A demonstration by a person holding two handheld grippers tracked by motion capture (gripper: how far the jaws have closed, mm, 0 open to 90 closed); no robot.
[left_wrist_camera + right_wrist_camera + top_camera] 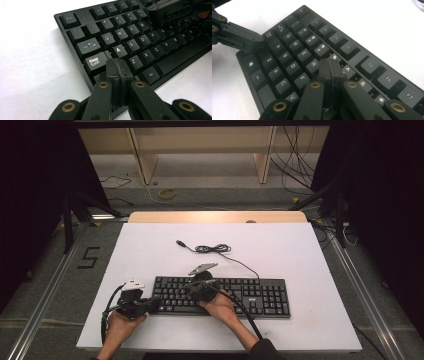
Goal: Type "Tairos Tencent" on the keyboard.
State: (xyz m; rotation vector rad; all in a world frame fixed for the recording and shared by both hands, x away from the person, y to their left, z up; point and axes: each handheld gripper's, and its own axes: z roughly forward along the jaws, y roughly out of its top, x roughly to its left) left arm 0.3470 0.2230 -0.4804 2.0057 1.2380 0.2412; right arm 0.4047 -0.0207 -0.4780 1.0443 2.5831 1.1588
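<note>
High view: a black keyboard (220,296) is lying across the near half of the white desk (280,255), its cable (212,249) trailing away in a loose coil toward the far edge. Both hands are working at its left half. The left gripper (150,304) is sitting at the keyboard's left end, and the right gripper (192,289) is hovering over the letter rows.

In the left gripper view the jaws are pressed flat together with nothing between them, their joined tip (117,65) pointing down around the Caps Lock key (95,62) and the A key (118,50) (whether it is actually touching a cap, I cannot tell). In the right gripper view the right gripper's tip (330,67) is also closed up tight and empty, poised over the keys just right of R (314,64), with the left gripper (249,41) showing at the far left end.

This looks like typing with closed jaws used as fingers. To do it well, each tip should be coming straight down on the centre of a single cap, because a tip landing on a seam would be catching two keys. A short, light press is enough. Keeping the two grippers well apart is also sparing them a collision over the middle rows.
</note>
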